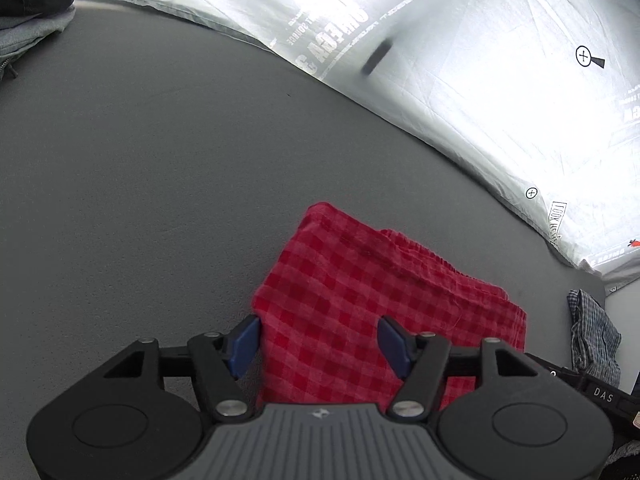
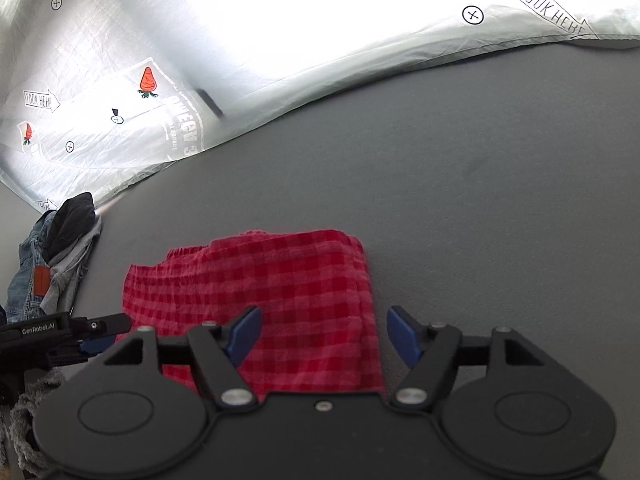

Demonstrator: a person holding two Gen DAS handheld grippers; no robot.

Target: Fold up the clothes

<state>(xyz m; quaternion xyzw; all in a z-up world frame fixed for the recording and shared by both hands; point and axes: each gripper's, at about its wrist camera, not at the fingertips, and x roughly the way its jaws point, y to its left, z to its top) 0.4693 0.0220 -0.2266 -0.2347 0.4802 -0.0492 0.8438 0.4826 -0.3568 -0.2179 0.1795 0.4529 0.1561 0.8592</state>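
A folded red checked garment lies on the grey table top; it also shows in the right wrist view. My left gripper is open, its blue pads astride the garment's near left corner, holding nothing. My right gripper is open over the garment's near right edge, holding nothing. The left gripper's tip shows at the left of the right wrist view, beside the garment.
A pile of clothes, jeans with grey and black pieces, lies at the table's left. A blue checked garment lies at the right edge. A white printed sheet with carrot pictures lies beyond the table's far edge.
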